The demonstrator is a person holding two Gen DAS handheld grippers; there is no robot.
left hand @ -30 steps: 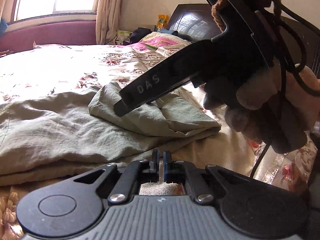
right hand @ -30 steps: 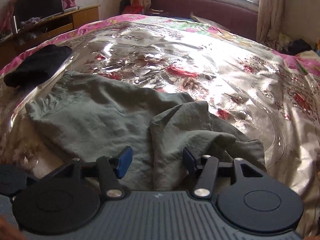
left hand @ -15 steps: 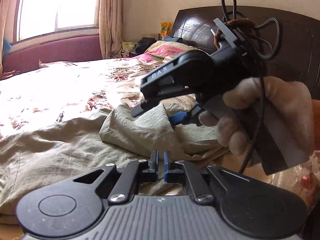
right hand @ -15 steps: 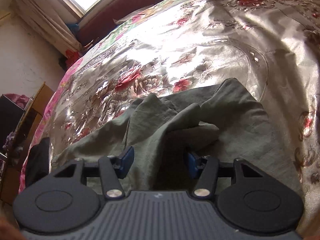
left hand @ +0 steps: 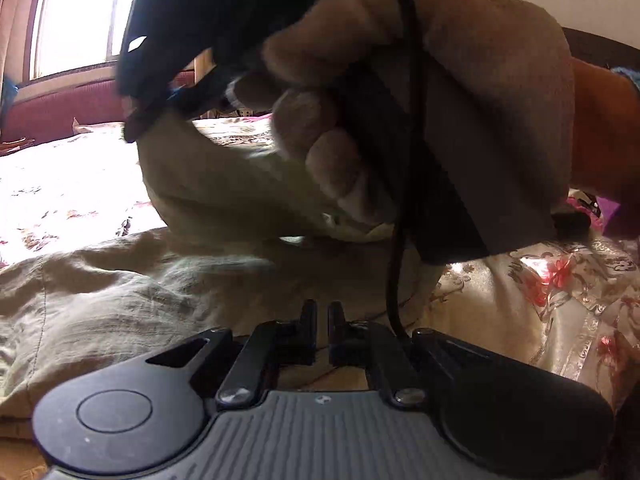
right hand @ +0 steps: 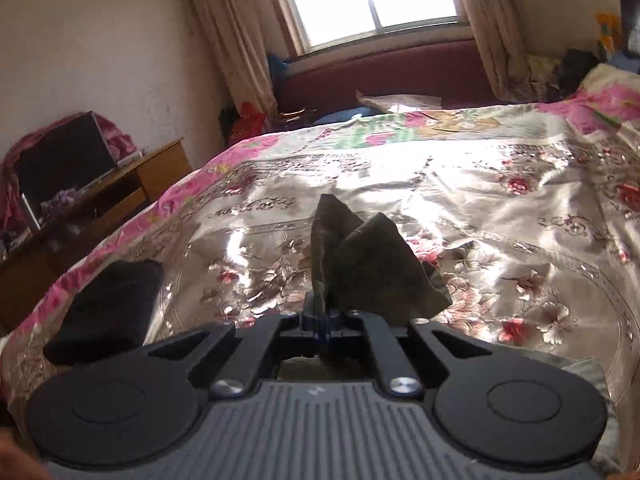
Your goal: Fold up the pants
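The right gripper (right hand: 322,320) had just clamped the pants (right hand: 360,264), lifting the cloth toward twelve o'clock; the fold was starting. The left gripper (left hand: 322,322) stayed clenched, seemingly empty.

the hand (left hand: 460,120) and its blurred right claw (left hand: 132,128) hide the bed (left hand: 560,280) behind them; below the right claw the pants (right hand: 360,264) are hidden by its body.

A floral satin bed (right hand: 500,200) carries olive pants (left hand: 120,300) and a dark, perhaps folded, garment (right hand: 108,300).
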